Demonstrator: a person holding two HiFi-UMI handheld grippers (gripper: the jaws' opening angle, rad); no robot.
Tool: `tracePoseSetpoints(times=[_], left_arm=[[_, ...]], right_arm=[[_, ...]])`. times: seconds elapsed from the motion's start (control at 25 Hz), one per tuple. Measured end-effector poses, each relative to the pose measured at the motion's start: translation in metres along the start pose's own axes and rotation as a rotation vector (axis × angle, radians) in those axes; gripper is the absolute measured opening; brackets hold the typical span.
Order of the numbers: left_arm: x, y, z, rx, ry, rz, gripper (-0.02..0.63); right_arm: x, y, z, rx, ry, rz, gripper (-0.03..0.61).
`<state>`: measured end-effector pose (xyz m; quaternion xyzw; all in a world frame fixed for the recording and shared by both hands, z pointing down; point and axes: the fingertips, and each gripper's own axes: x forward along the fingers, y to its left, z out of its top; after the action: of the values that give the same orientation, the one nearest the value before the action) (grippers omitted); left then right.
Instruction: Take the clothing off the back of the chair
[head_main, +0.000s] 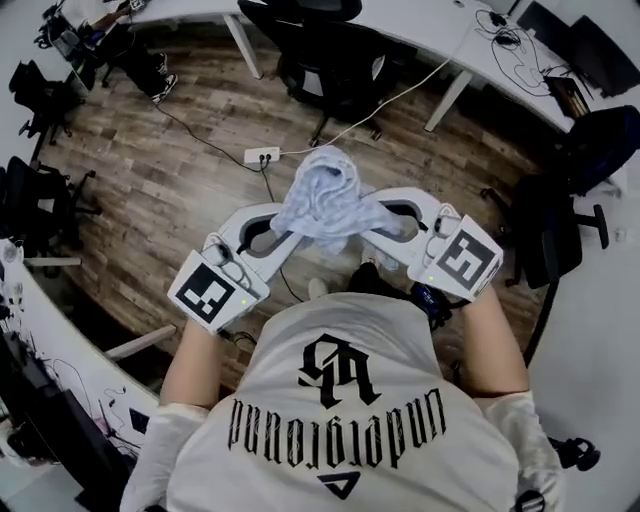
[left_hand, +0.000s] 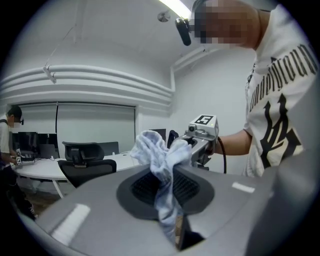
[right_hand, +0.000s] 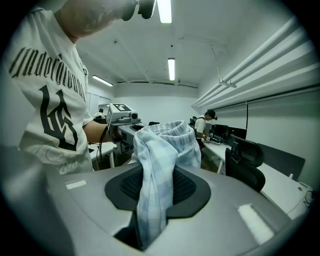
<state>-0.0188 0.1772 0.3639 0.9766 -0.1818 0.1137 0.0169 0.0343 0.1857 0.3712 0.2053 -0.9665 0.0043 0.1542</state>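
I have the left gripper and right gripper both clamped on the bunched pale clothing, centre frame.

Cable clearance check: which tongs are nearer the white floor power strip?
Left. The left tongs sit below the power strip in the head view; the right tongs are further right. Both grip the clothing.

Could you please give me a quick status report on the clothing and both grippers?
Left gripper and right gripper both shut on the clothing. Clothing bunched between them, in the air, off any chair. Black office chair ahead, not touching.
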Motion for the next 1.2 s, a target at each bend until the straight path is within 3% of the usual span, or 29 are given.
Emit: tracePoseSetpoints(times=[0.64,1.2], left_arm=[[-0.067,-0.020,-0.022,0.046,-0.029,0.023,0.094],[-0.079,-0.012,-0.028,0.046,-0.030,0.023,0.094]], right_arm=[[0.038,0.066,0.005,0.007,-0.029,-0.118,0.098],[0.053,0.068,0.007,0.029,-0.025,-0.133,0.097]])
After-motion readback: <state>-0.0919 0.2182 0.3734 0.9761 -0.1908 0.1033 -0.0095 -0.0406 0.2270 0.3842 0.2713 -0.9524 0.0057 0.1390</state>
